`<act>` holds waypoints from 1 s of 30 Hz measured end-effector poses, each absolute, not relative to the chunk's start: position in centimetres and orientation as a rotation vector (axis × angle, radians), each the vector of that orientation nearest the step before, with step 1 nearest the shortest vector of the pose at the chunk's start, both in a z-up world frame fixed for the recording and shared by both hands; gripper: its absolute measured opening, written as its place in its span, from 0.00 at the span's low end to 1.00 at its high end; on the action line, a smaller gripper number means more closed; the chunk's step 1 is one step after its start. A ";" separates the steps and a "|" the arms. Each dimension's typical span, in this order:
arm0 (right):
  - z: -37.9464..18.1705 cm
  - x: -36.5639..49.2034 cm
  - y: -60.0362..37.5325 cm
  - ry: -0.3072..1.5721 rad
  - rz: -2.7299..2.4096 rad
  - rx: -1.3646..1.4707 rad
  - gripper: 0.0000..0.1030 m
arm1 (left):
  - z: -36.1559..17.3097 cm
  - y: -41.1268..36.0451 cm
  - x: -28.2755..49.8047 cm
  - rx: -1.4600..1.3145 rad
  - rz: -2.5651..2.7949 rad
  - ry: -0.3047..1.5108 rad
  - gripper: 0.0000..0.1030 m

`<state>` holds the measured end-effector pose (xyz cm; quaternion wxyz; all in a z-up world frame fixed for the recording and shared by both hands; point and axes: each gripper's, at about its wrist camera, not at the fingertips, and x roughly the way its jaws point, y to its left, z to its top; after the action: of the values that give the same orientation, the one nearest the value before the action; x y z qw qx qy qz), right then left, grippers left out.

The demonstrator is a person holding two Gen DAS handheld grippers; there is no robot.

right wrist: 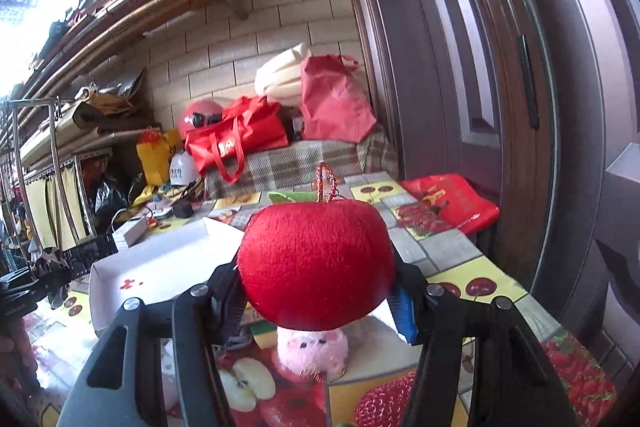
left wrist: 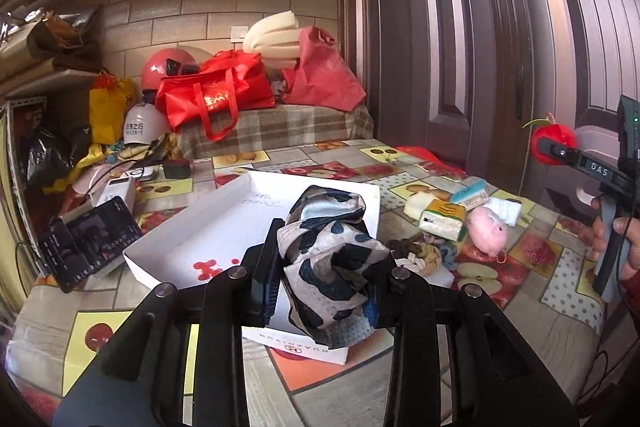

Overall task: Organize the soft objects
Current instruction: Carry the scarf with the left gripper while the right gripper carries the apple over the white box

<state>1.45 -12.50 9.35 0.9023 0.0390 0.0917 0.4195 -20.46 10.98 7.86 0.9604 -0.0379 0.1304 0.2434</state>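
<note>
My left gripper (left wrist: 326, 279) is shut on a bunched patterned scarf (left wrist: 330, 255) in grey, blue and black, held above the near edge of a shallow white box (left wrist: 192, 235). My right gripper (right wrist: 318, 291) is shut on a red plush apple (right wrist: 316, 263) with a red cord loop, held above the table. It also shows in the left wrist view (left wrist: 554, 143), far right, raised. A pink plush pig (right wrist: 312, 349) sits on the table below the apple; it shows in the left wrist view too (left wrist: 490, 229).
On the fruit-print tablecloth (left wrist: 472, 187) right of the box lie tissue packs (left wrist: 442, 219), scrunchies (left wrist: 420, 253) and a white cloth (left wrist: 506, 207). A phone (left wrist: 90, 241) and power bank (left wrist: 116, 189) sit left. Red bags (left wrist: 216, 95) are behind. A door (left wrist: 480, 27) stands right.
</note>
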 end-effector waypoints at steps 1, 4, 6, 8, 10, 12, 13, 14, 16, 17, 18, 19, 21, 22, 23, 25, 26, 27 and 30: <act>9.2 1.4 -12.5 0.176 0.857 0.086 0.58 | 7.6 11.3 -20.5 -0.080 0.526 0.262 0.31; 8.2 1.7 -11.7 0.179 0.838 0.065 0.58 | 7.3 12.4 -20.7 -0.109 0.588 0.276 0.31; 7.6 2.0 -11.3 0.206 0.846 0.063 0.58 | 7.2 12.9 -21.1 -0.122 0.618 0.265 0.31; 7.5 2.0 -11.2 0.213 0.848 0.061 0.58 | 7.1 13.1 -21.6 -0.140 0.642 0.252 0.31; 7.6 2.0 -11.0 0.210 0.855 0.066 0.58 | 7.0 13.4 -21.9 -0.149 0.676 0.249 0.31; 7.4 1.7 -10.7 0.218 0.864 0.058 0.58 | 6.9 13.6 -22.1 -0.153 0.716 0.252 0.31; 7.3 1.5 -10.4 0.220 0.873 0.054 0.58 | 6.8 13.8 -22.3 -0.163 0.725 0.249 0.31; 7.2 1.2 -10.2 0.215 0.879 0.051 0.58 | 6.8 14.0 -22.6 -0.172 0.738 0.243 0.31; 7.2 0.5 -9.9 0.201 0.893 0.045 0.58 | 6.8 14.3 -23.2 -0.182 0.762 0.228 0.31; 7.2 0.3 -9.5 0.199 0.903 0.040 0.58 | 6.9 14.4 -23.5 -0.184 0.775 0.222 0.31; 7.1 0.0 -9.2 0.197 0.912 0.034 0.58 | 6.9 14.5 -23.8 -0.185 0.785 0.216 0.31; 7.1 -0.2 -8.9 0.195 0.922 0.028 0.58 | 6.9 14.7 -24.0 -0.185 0.795 0.211 0.31; 7.1 -0.6 -8.5 0.192 0.938 0.021 0.58 | 6.9 14.9 -24.6 -0.188 0.818 0.201 0.31; 7.1 -0.7 -8.2 0.191 0.943 0.017 0.58 | 6.9 15.0 -24.8 -0.193 0.827 0.197 0.31; 7.1 -0.8 -8.0 0.191 0.949 0.014 0.58 | 6.9 15.2 -24.9 -0.197 0.836 0.195 0.31; 7.2 -0.9 -7.4 0.191 0.961 0.011 0.58 | 6.8 15.5 -25.2 -0.209 0.851 0.195 0.31; 7.2 -0.9 -7.1 0.192 0.965 0.010 0.58 | 6.8 15.7 -25.2 -0.214 0.857 0.197 0.31; 7.2 -0.9 -6.8 0.193 0.969 0.007 0.58 | 6.7 15.8 -25.2 -0.213 0.863 0.201 0.31; 7.1 -0.6 -5.7 0.201 0.977 -0.002 0.58 | 6.7 16.1 -24.8 -0.188 0.873 0.214 0.31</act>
<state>-0.61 -5.65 7.14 0.8781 -0.0012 0.0963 0.4686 -24.78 16.12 6.67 0.8965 -0.0909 0.1033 0.4212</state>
